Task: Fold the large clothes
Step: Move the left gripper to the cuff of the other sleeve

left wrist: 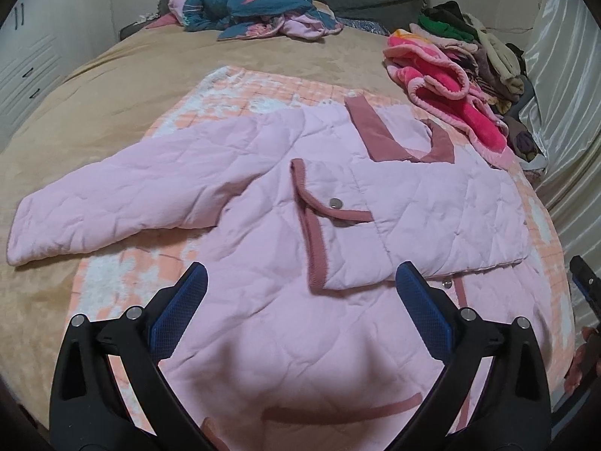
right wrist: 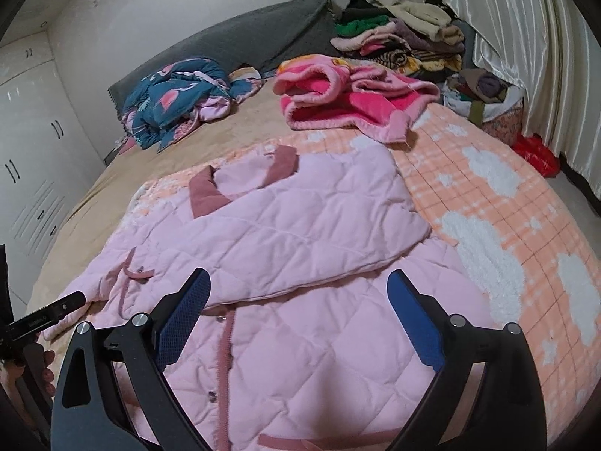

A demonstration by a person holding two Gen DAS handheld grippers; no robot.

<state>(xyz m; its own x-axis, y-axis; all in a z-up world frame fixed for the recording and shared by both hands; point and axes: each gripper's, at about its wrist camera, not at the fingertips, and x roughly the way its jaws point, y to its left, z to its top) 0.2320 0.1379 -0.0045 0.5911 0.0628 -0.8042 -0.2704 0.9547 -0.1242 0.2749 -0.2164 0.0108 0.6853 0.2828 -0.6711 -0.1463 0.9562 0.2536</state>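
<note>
**Op:** Looking down at the jacket, I'm seeing it lying flat on the blanket on the bed. One sleeve is already folded across the chest; the other sleeve is still sticking out over the bedspread.

**Spotter:** So how far along are you judging it?

**Op:** Roughly a third, I'm guessing. I'm still owing the second sleeve, then the body fold.

**Spotter:** What are the grippers doing?

**Op:** The left gripper is hanging above the hem with its fingers wide apart and gripping nothing. The right gripper is hovering likewise, fingers spread, nothing clamped between them.

**Spotter:** Any containers?

**Op:** I'm making out one basket by the curtain, and it's holding bundled clothes; I can't tell which. Otherwise I'm seeing a loose pile at the headboard end, a pink fleece and a blue quilt, none of them in anything.
</note>
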